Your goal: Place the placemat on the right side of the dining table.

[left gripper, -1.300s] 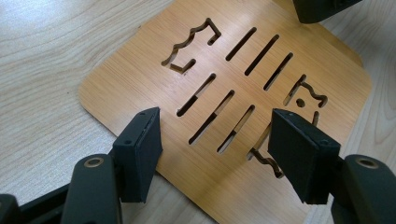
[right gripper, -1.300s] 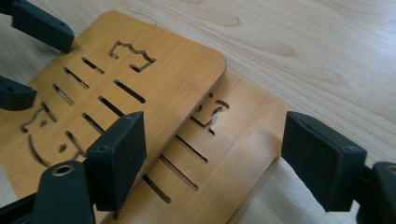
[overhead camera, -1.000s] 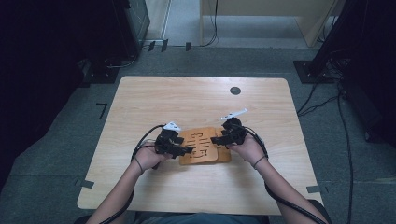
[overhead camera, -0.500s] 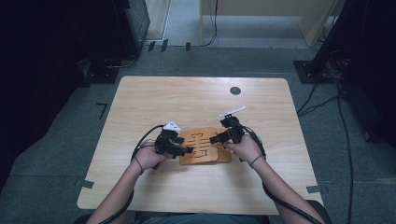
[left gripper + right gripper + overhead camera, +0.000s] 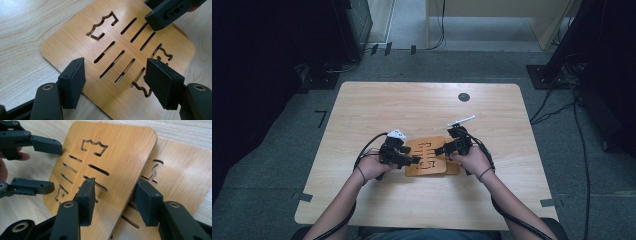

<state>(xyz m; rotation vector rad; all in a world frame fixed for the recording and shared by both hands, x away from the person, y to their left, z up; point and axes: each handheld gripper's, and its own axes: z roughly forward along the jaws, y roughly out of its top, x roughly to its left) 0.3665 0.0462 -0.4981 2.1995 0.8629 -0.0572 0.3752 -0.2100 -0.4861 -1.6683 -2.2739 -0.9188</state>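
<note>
Two slotted bamboo boards (image 5: 117,157) stacked on surface (image 5: 377,105); right gripper (image 5: 113,195) fingers apart, just closing, straddling upper board's edge; left gripper (image 5: 115,77) fingers apart over boards; black disc (image 5: 464,97) well apart.

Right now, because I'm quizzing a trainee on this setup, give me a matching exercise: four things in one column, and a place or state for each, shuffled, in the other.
Things
1. upper board
2. lower board
3. black disc
4. table

Places or states
A. near the tabletop's far edge, apart from the boards
B. flat on the table, partly covered
C. light wood, carrying everything else
D. askew on top of another board, crown-shaped cutout showing

Pairs: 1-D, 2-B, 3-A, 4-C
</note>
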